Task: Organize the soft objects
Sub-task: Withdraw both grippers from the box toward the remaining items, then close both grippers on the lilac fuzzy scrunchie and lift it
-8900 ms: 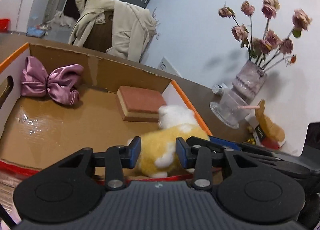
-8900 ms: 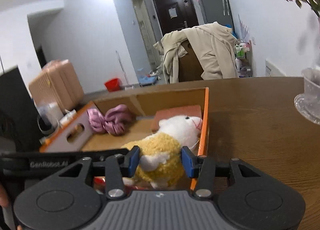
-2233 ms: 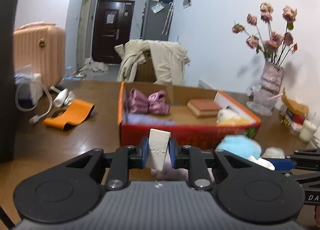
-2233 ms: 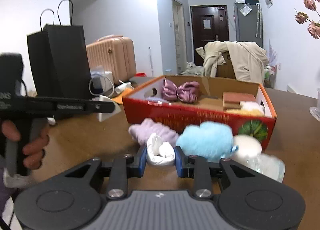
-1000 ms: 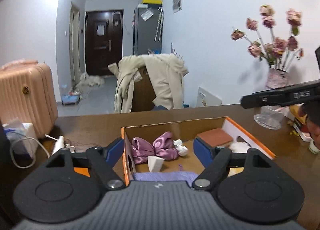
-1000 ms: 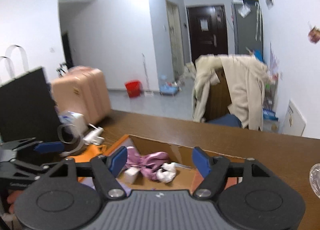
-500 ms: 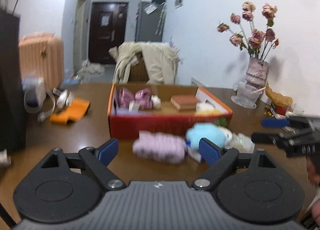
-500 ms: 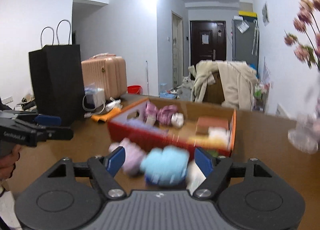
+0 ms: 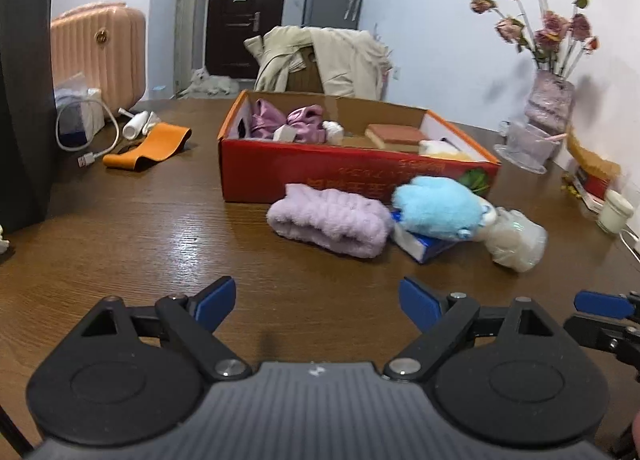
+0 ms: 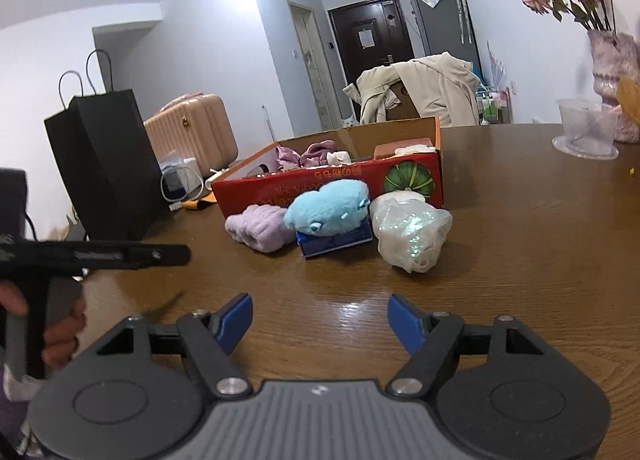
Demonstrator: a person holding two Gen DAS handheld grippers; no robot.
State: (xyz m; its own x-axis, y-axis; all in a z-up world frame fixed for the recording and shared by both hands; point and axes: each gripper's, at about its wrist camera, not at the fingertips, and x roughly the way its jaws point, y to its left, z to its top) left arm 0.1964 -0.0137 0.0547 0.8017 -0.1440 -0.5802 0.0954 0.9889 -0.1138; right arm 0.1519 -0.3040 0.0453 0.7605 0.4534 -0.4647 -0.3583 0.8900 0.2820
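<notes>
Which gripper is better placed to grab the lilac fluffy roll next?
Left, probably. The left gripper is open, empty, and faces the lilac fluffy roll almost head-on. The right gripper, also open and empty, lines up with the blue plush instead.

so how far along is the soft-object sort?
Done: the pink bow, brown sponge and yellow plush sit in the red box. In hand: nothing; left gripper and right gripper are open. Left: purple towel, blue plush and bagged item on the table.
</notes>
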